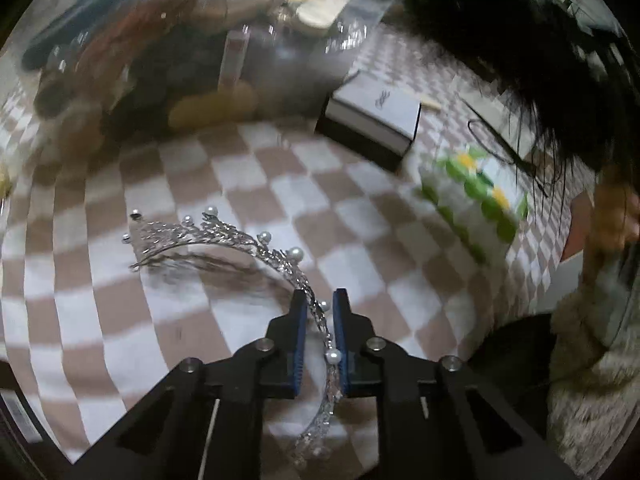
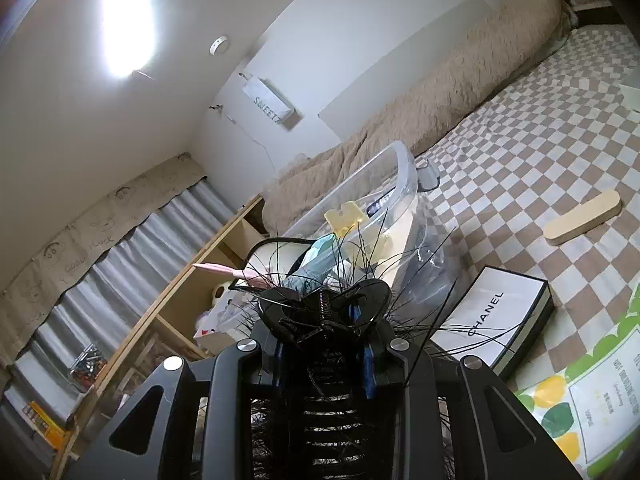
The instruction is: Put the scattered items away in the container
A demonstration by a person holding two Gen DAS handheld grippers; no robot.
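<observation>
A silver tiara (image 1: pixel 224 232) with pearls lies on the checkered bedsheet (image 1: pixel 100 320). Its band runs back between the blue pads of my left gripper (image 1: pixel 320 300), which is shut on the tiara's near end. My right gripper (image 2: pixel 322 320) is shut on a black claw clip (image 2: pixel 324 304) with long black feathers. It holds the clip up in front of the clear plastic container (image 2: pixel 400 168), which holds several items. In the left wrist view the feathered clip (image 1: pixel 520 40) hangs at the top right, and the container (image 1: pixel 160 40) is a blur at the upper left.
A white Chanel box (image 2: pixel 492 316) (image 1: pixel 376 112) lies beside the container. A green and yellow tissue pack (image 2: pixel 580 392) (image 1: pixel 476 196) sits nearer me. A beige nail block (image 2: pixel 580 216) lies farther out on the sheet. A furry beige blanket (image 2: pixel 440 80) lines the wall. A wooden shelf (image 2: pixel 180 280) stands left.
</observation>
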